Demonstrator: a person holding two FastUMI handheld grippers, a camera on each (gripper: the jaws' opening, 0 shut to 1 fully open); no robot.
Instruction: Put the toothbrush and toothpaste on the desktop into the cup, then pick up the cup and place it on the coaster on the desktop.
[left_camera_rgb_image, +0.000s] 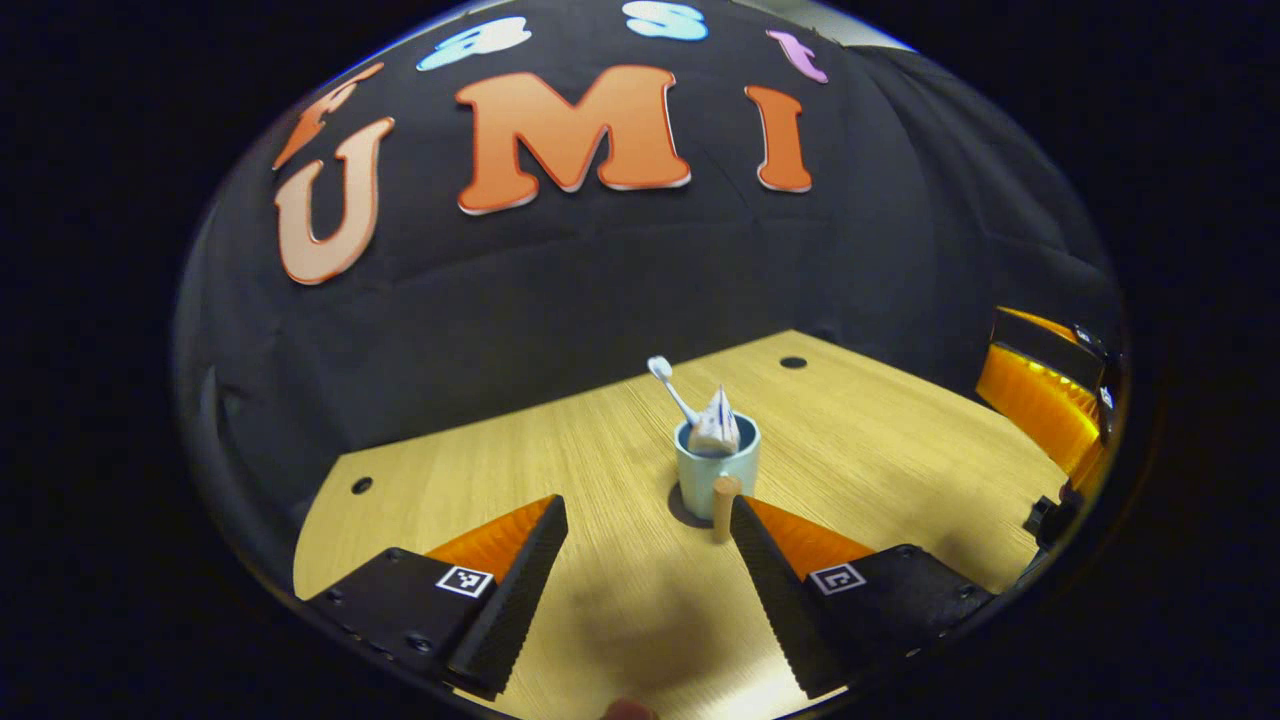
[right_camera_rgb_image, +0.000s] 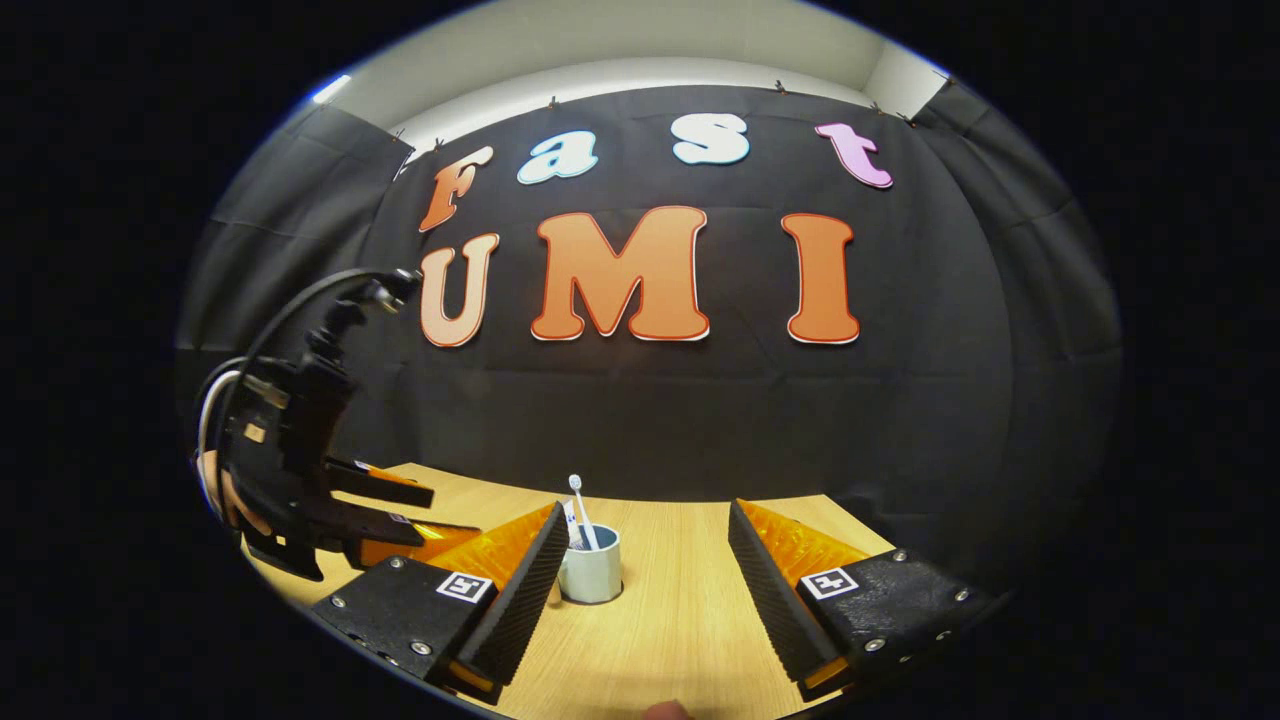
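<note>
Currently we hold both grippers, left gripper (left_camera_rgb_image: 648, 515) and right gripper (right_camera_rgb_image: 642, 520), low and wide apart, facing the cup (left_camera_rgb_image: 716, 468) with toothbrush (left_camera_rgb_image: 670, 388) and toothpaste (left_camera_rgb_image: 716, 428) inside.

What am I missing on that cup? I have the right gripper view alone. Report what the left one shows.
Observer: The cup has a wooden handle, turned toward the left gripper.
Operator: Give me that gripper's state.
Observer: Its jaws stand open. The handle sits close by one fingertip; I cannot tell whether they touch.
Operator: Check the contents.
Observer: The toothpaste stands in the cup, crimped end up, with the toothbrush leaning beside it, head up.
</note>
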